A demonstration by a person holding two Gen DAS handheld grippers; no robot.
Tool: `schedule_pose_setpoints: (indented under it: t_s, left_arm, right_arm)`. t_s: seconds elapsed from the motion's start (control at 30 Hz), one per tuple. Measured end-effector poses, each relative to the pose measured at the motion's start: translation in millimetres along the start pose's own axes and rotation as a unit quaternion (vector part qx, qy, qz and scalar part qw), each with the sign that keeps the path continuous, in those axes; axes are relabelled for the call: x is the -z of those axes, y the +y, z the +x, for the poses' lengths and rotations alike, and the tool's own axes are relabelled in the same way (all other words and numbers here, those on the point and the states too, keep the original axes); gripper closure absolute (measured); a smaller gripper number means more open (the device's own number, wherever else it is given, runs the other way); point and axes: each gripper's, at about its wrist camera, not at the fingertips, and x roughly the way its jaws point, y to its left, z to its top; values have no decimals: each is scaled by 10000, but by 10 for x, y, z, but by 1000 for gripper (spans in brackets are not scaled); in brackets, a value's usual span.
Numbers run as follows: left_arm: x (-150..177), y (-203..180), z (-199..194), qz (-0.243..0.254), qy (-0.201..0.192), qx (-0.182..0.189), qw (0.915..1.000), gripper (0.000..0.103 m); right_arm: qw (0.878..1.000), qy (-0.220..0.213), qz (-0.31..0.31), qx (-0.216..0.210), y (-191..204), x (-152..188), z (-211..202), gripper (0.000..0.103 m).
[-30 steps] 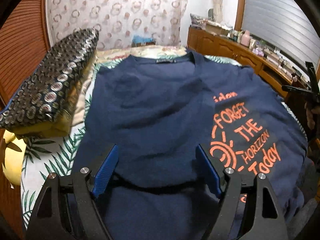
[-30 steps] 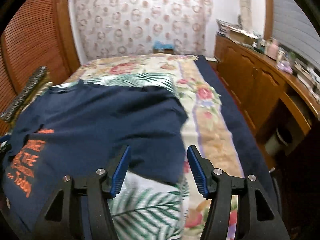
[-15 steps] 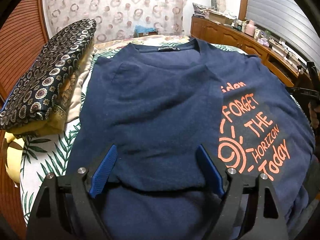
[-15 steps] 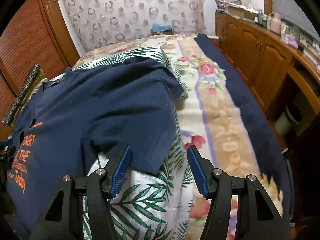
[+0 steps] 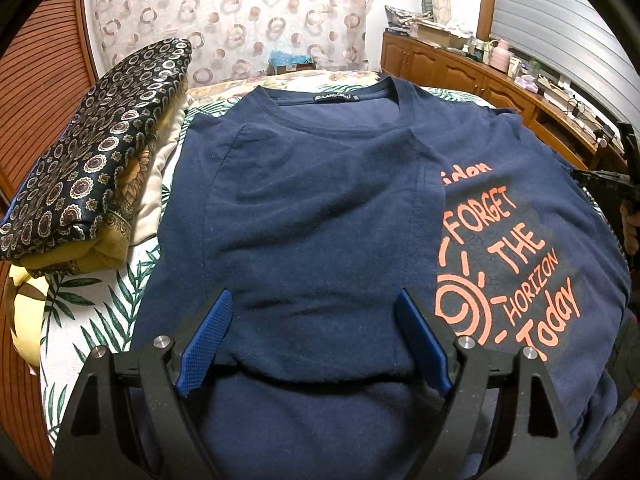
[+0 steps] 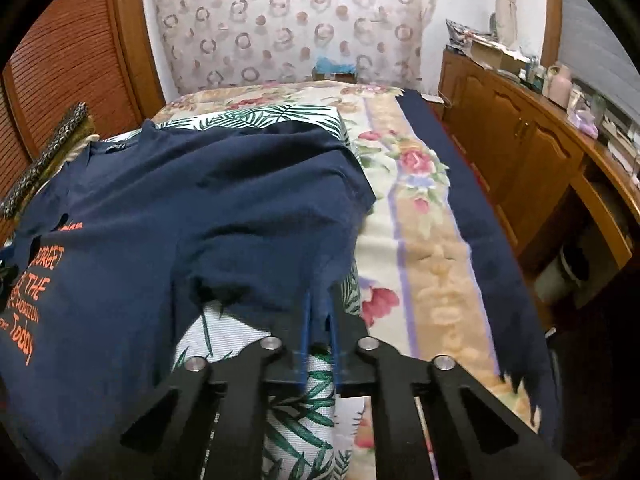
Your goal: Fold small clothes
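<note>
step: second side fold | right gripper [image 6: 318, 320] jaws pinch T-shirt [image 5: 320, 208] sleeve edge | left gripper [image 5: 316, 336] jaws open above shirt | next: carry sleeve across print

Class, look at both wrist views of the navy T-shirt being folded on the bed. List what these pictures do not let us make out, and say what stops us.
- Left wrist view: the orange print on the T-shirt is partly covered by the folded-over side; its top word is cut.
- Left wrist view: the collar label is too small to read.
- Right wrist view: the right gripper is motion-blurred where its fingers meet the sleeve.
- Left wrist view: the shirt's bottom hem lies behind the left gripper.
</note>
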Motion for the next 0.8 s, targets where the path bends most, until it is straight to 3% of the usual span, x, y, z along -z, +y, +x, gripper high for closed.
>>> schedule_pose_setpoints:
  t_s: [0.23, 0.47, 0.57, 0.8]
  left_arm:
    - [-8, -5, -116, -31, -224, 83, 9997, 19]
    - [-78, -41, -393, -116, -675, 163, 9975, 19]
    - [-116, -68, -481, -107, -836, 164, 9963, 19]
    - [-150, -147, -579, -93, -1035, 178, 9944, 19]
  right_arm:
    - [9978, -613, -42, -247, 61, -101, -250, 99]
    - [9914, -968, -608, -644, 500, -107, -418, 99]
    - [9885, -792, -750, -1051, 669, -2, -347, 99]
    - [9866, -403, -958, -1256, 790, 337, -82, 99]
